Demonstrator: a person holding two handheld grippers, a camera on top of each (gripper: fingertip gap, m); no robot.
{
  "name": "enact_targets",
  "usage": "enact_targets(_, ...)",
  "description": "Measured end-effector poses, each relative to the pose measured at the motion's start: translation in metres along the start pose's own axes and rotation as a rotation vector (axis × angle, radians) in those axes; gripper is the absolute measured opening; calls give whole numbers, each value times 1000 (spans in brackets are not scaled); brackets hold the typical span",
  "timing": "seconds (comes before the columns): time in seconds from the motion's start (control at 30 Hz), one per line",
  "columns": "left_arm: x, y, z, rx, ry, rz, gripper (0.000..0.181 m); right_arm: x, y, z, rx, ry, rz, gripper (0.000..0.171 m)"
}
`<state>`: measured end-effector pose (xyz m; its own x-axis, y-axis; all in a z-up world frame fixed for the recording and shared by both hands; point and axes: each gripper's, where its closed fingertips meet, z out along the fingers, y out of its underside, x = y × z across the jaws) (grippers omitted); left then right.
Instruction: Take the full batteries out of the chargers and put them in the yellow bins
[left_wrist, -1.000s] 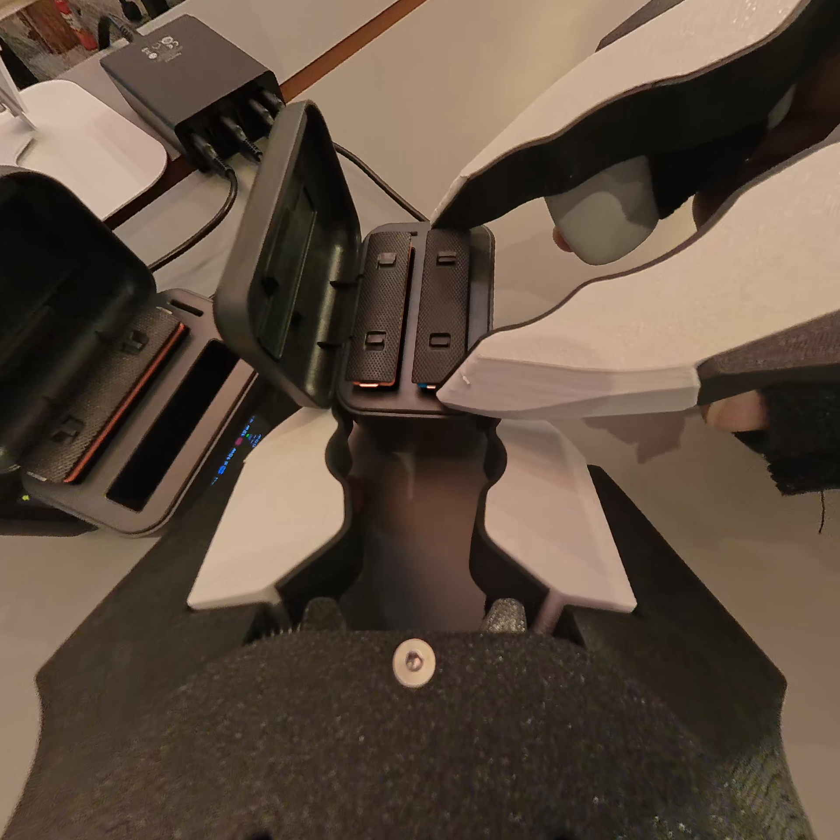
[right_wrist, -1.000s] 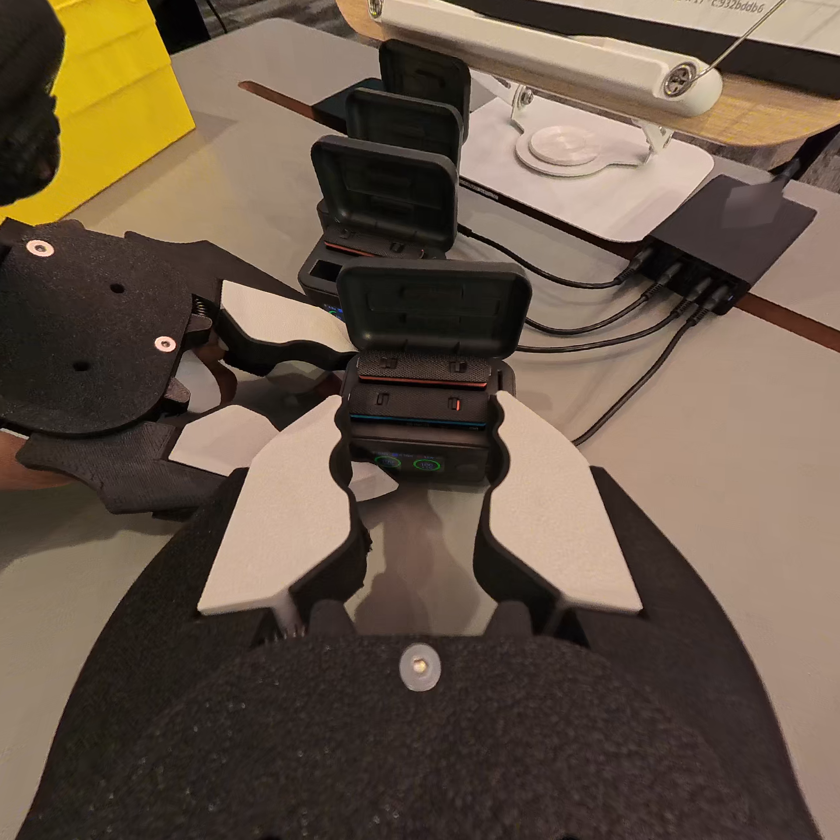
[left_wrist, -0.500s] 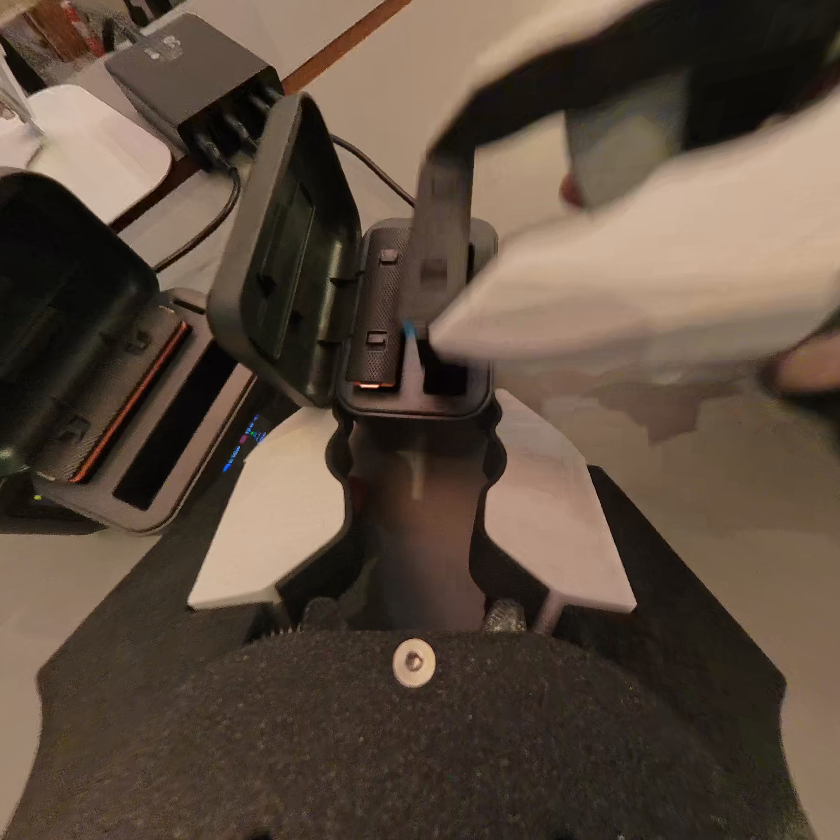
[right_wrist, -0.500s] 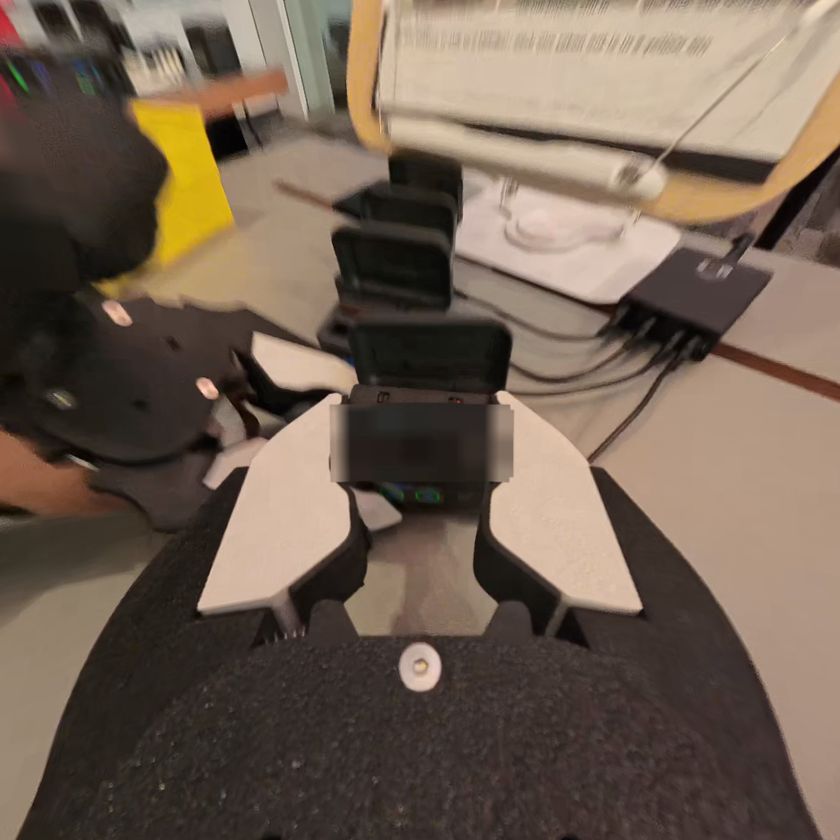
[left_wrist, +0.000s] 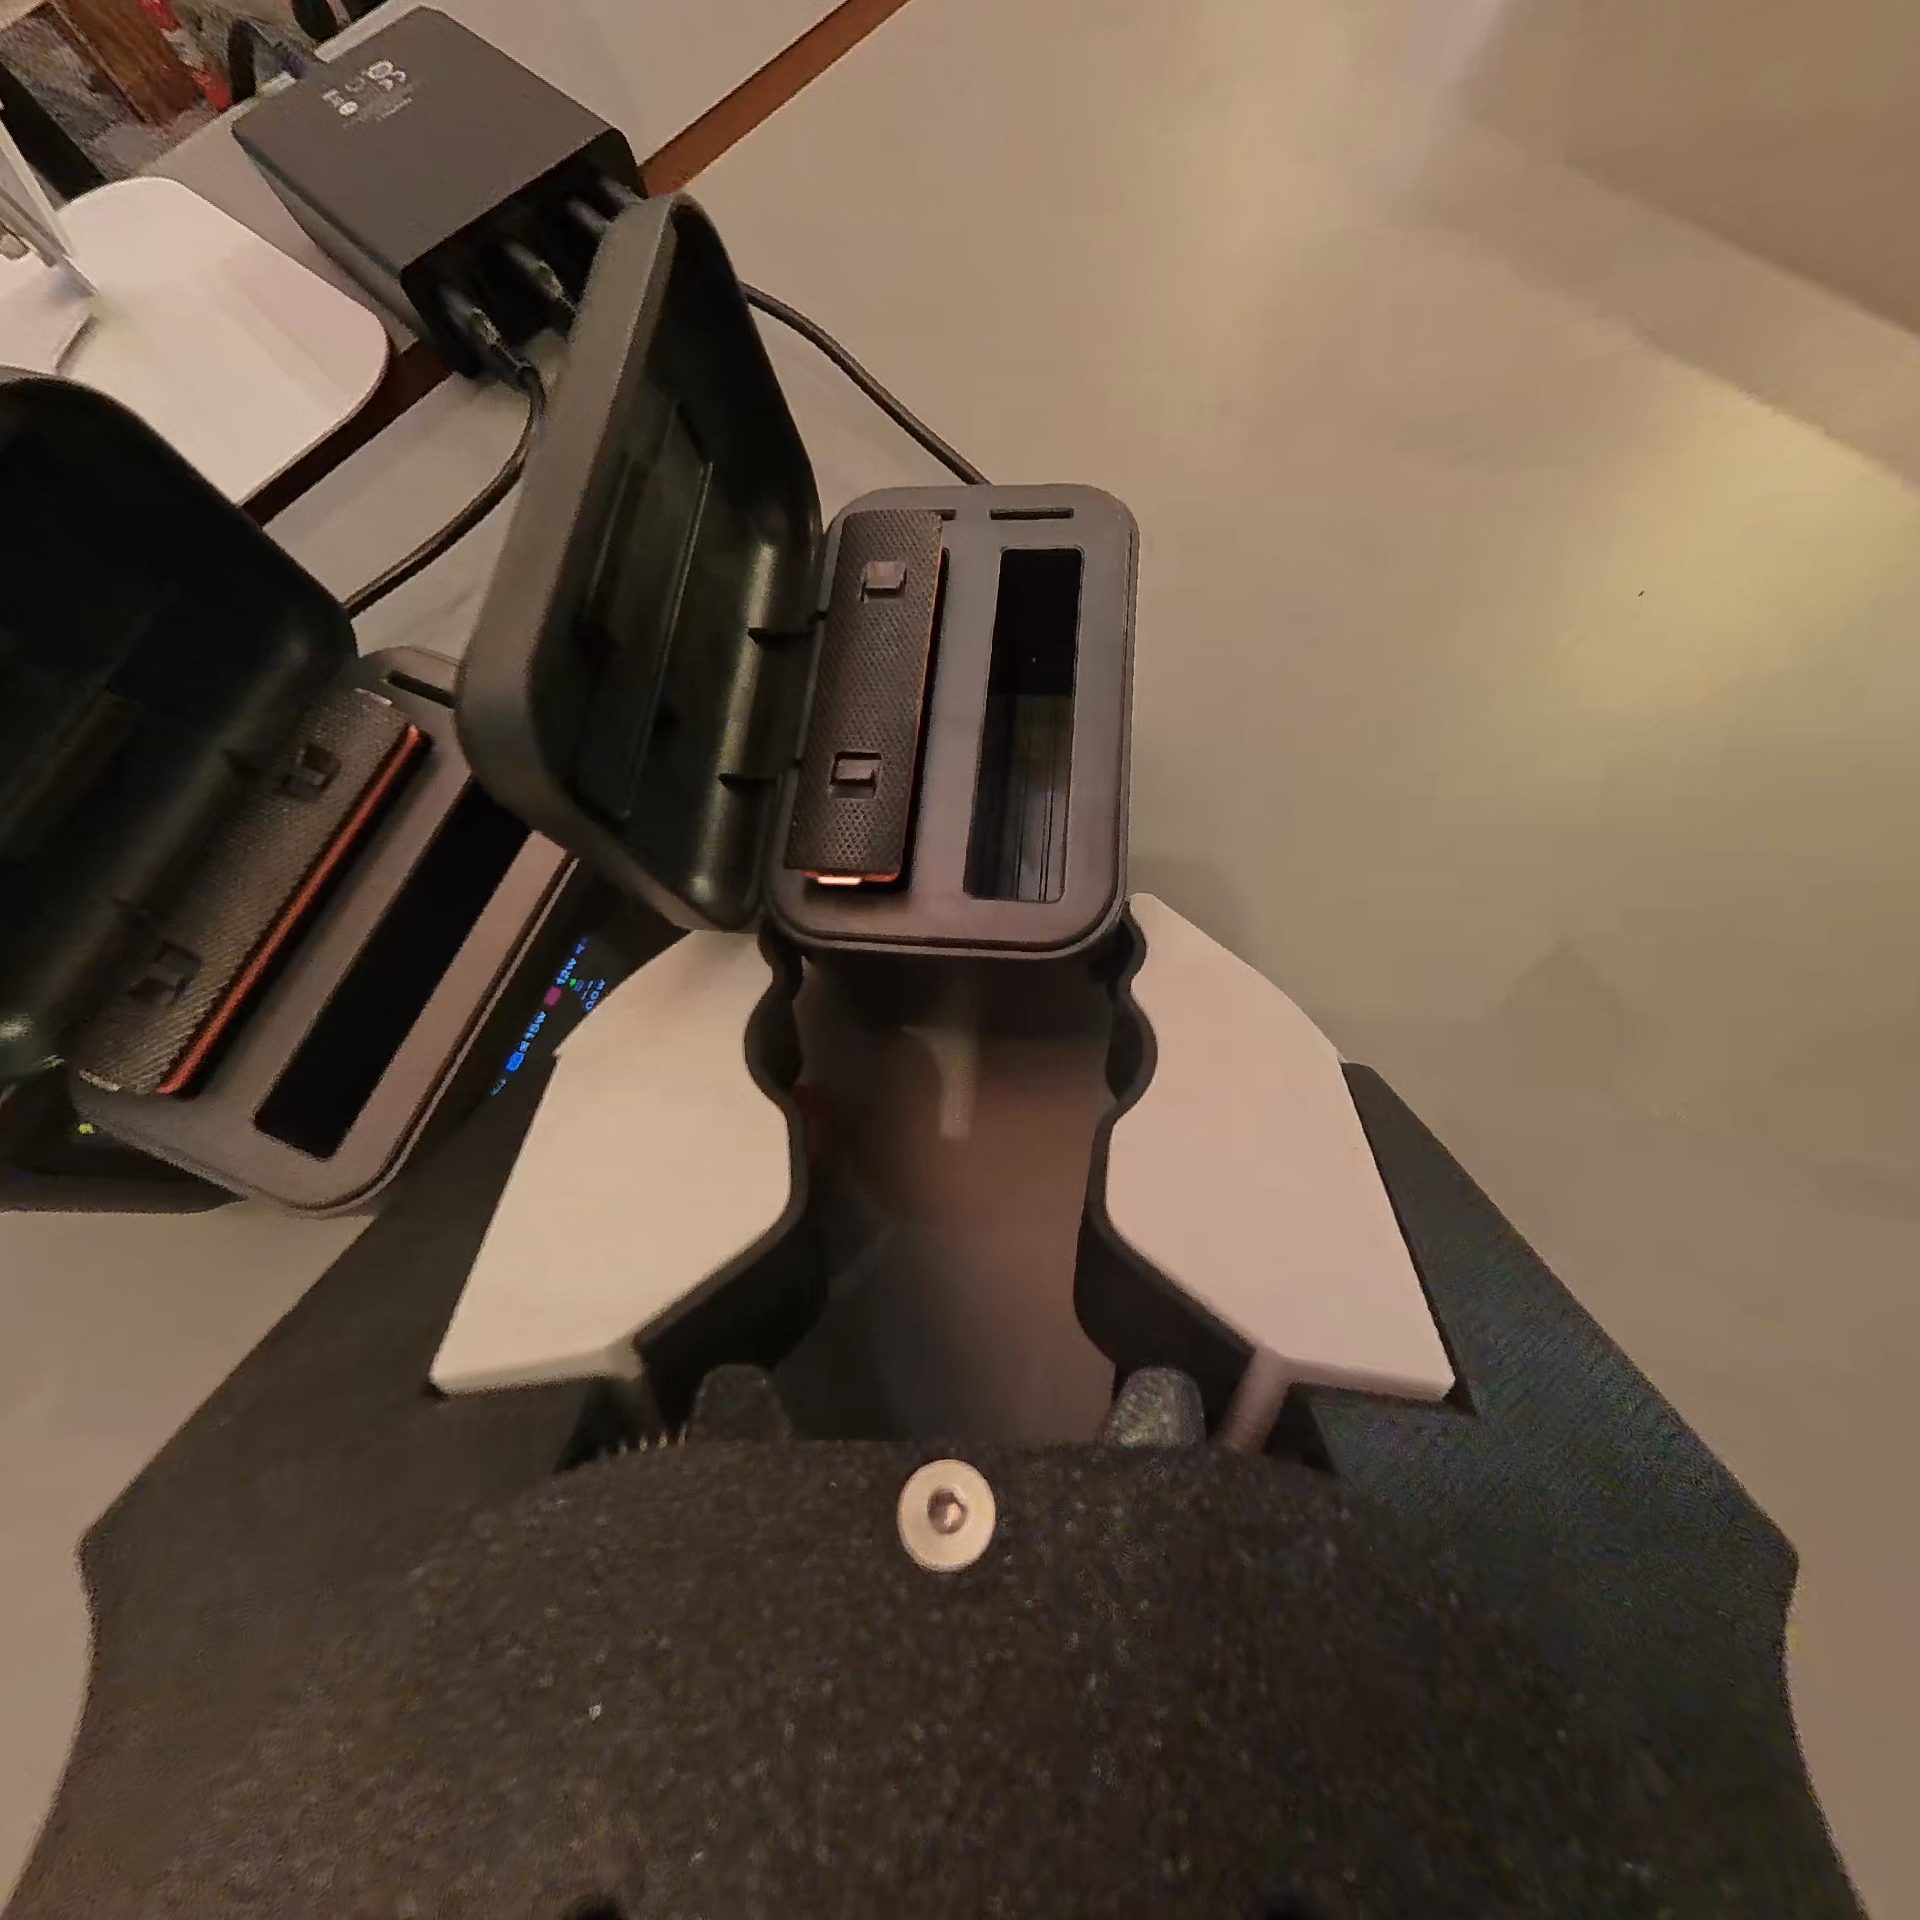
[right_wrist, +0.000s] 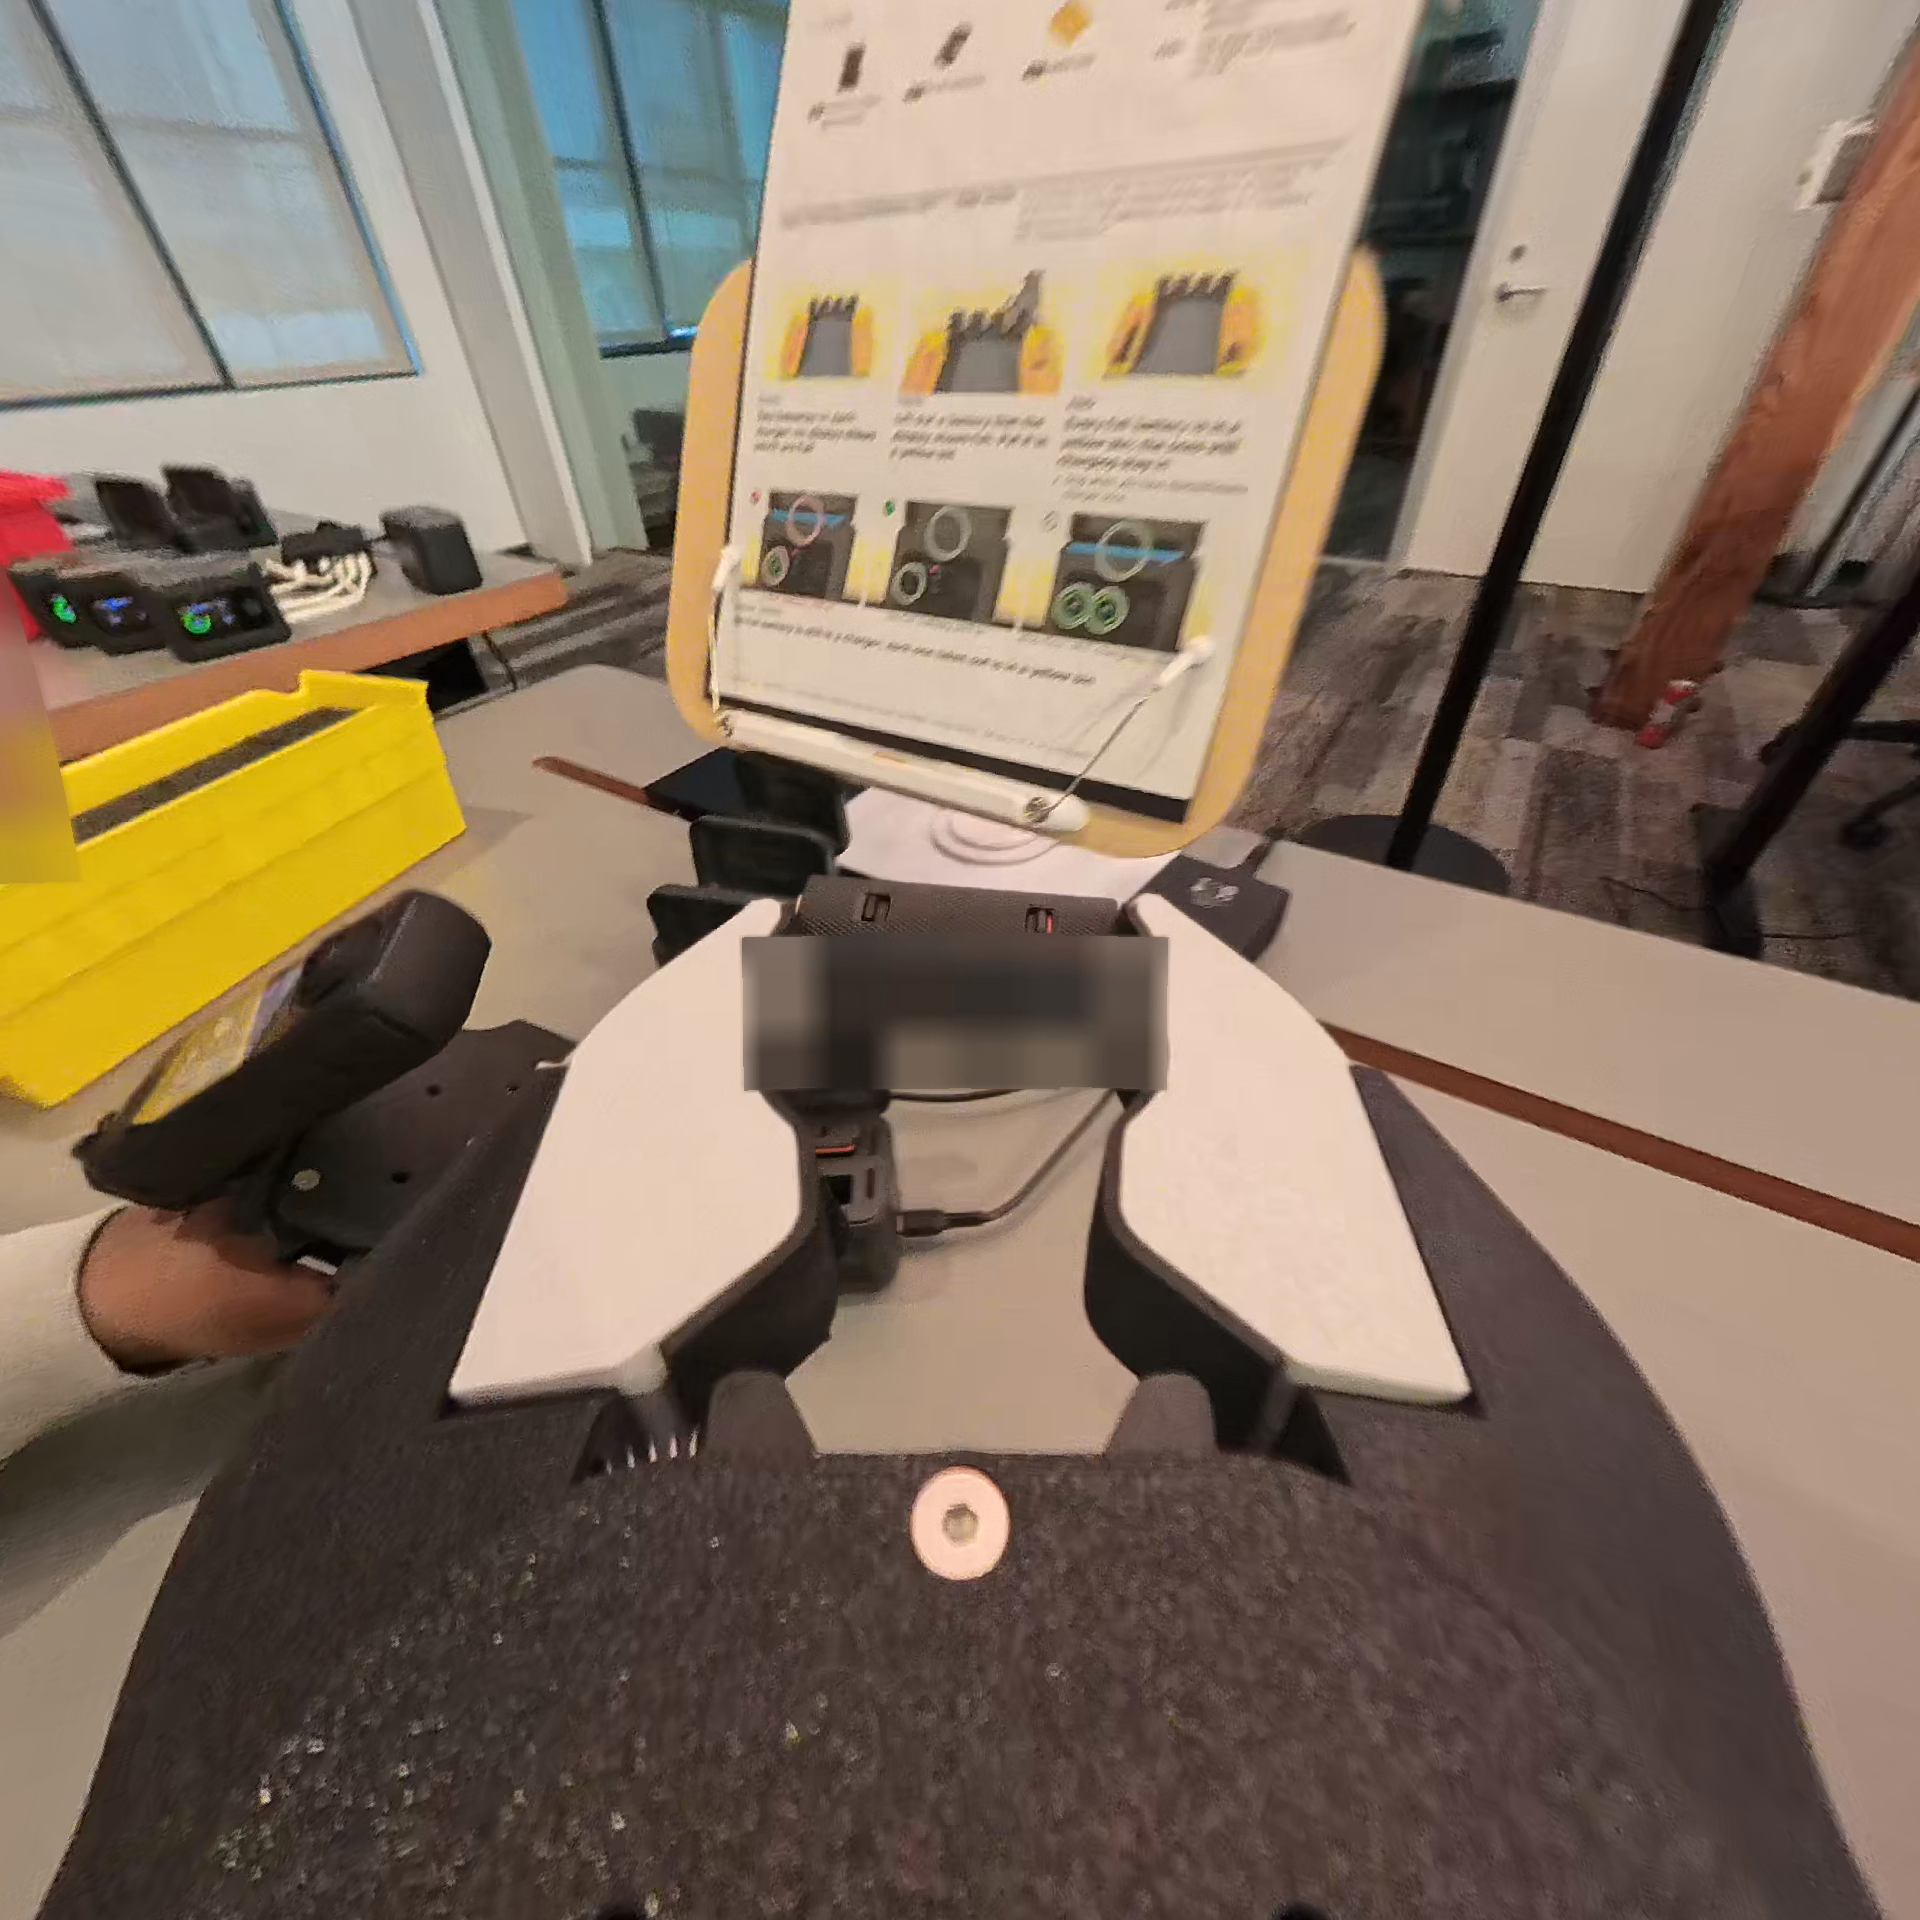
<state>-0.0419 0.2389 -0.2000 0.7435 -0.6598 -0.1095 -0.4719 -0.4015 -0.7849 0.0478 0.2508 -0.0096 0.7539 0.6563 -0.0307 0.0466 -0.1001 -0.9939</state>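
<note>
The left gripper, with white fingers on a black textured body, stands with its jaws clamped on the sides of a black rectangular charger case on a pale grey table. Just beyond the jaws, the case's hinged lid stands open to the left. Its left slot holds a black textured battery with an orange edge; the right slot is empty. Left of the jaws sits a second open black charger, one battery in its near-left slot and the other slot empty. A black power hub with plugged cables lies farther ahead to the left.

The right gripper is raised above the table, its jaws closed on a flat black battery that spans the gap between the fingertips; a blurred patch covers most of it. Below and between the jaws, the held charger and its cable are visible. Well to the left of the jaws stands a stack of yellow plastic bins. Straight ahead rises a printed instruction board on a wooden-edged stand. A sleeved hand grips the left tool at the lower left.
</note>
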Motion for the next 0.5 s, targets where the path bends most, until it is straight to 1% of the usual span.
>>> enact_targets(0.13,0,1,0,-4,-6,6,57,35,-18,-37,6,80,18,57)
enact_targets(0.3,0,1,-1,-5,-8,3,57,92,-26,-88,-62,229,16,58)
enact_targets(0.4,0,1,-1,-5,-9,2,57,139,-20,-127,-118,367,18,58)
enact_targets(0.5,0,1,-1,-5,-8,2,57,183,1,-170,-167,507,57,58)
